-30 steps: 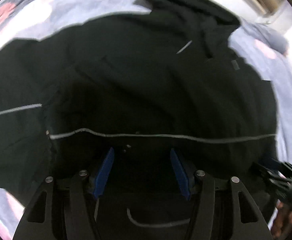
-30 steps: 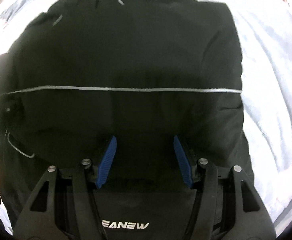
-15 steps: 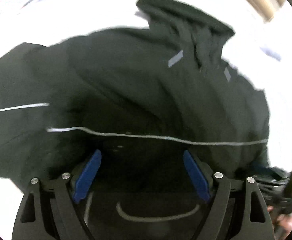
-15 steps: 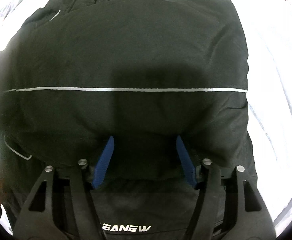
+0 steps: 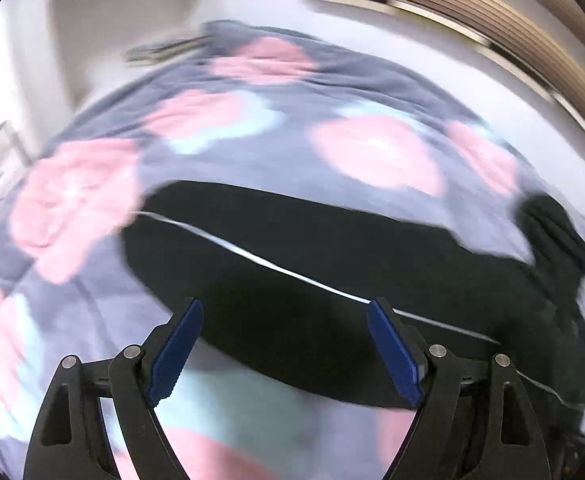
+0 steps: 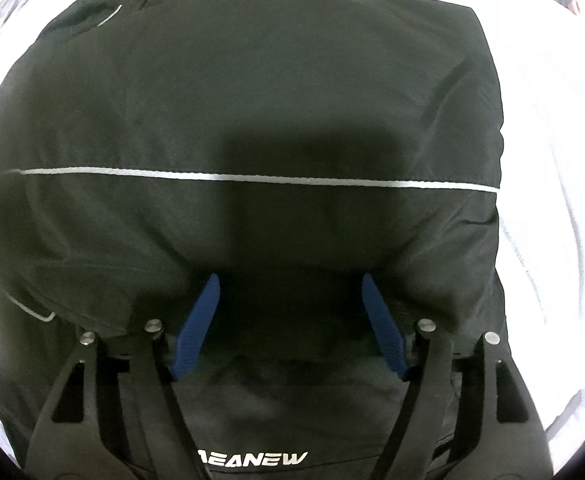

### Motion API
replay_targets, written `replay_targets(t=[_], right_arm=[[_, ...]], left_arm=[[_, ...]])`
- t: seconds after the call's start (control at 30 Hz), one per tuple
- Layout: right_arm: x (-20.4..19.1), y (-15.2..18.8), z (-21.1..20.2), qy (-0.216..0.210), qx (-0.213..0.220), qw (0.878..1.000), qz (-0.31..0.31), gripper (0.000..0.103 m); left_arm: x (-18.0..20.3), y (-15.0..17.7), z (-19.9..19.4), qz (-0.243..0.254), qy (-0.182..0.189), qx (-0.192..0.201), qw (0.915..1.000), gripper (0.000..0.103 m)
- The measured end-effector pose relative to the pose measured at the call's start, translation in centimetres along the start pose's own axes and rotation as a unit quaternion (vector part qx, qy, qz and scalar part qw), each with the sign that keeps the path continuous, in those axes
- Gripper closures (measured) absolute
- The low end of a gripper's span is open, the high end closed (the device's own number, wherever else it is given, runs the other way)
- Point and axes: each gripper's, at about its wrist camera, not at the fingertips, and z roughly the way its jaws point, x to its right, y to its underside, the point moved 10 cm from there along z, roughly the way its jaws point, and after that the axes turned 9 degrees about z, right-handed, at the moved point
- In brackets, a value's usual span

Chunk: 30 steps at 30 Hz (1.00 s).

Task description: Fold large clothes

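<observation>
A large black jacket (image 6: 276,112) with a thin silver reflective stripe (image 6: 252,178) lies folded on a bed. In the left wrist view the jacket (image 5: 332,272) spans the middle, its collar end at the right. My left gripper (image 5: 284,324) is open and empty, raised above the jacket's near edge. My right gripper (image 6: 290,296) is open, low over the jacket's lower part, with a fold of fabric lying over its fingertips. White lettering (image 6: 252,459) shows on the fabric between its arms.
A grey bedspread with pink and pale blue patches (image 5: 252,140) covers the bed under the jacket. A wooden slatted panel (image 5: 492,12) and a white wall stand behind the bed. White bedding (image 6: 552,160) lies right of the jacket.
My left gripper has opened wider, lifted away from the jacket and swung left, showing the bedspread. My right gripper has opened a little and barely moved.
</observation>
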Motion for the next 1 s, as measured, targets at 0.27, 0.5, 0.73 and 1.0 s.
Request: replay_targets(t=[0.27,0.5,0.73,1.0], right_arm=[[-0.9,-0.2,-0.6,0.000,0.001,1.000,0.002,0.031],[-1.5,-0.8,-0.3,0.011,0.001,1.000,-0.005,0.031],[-2.6,-1.0,-0.2,0.021,-0.002,1.000,-0.007,0.031],[-3.9,-1.1,-0.4,0.027,-0.003,1.000,-0.009,0.030]], left_arm=[[-12.9,0.0,6.1,-0.128,-0.007,-0.012,0.9917,0.018],[-18.4,1.1,9.9,-0.203,0.009,-0.021,0.9789,0.018],[-18.5,1.5,12.8,-0.207,0.029,-0.030,0.9774,0.018],[-17.3,0.7,14.1,-0.210,0.083,-0.014,0.9740,0.071]])
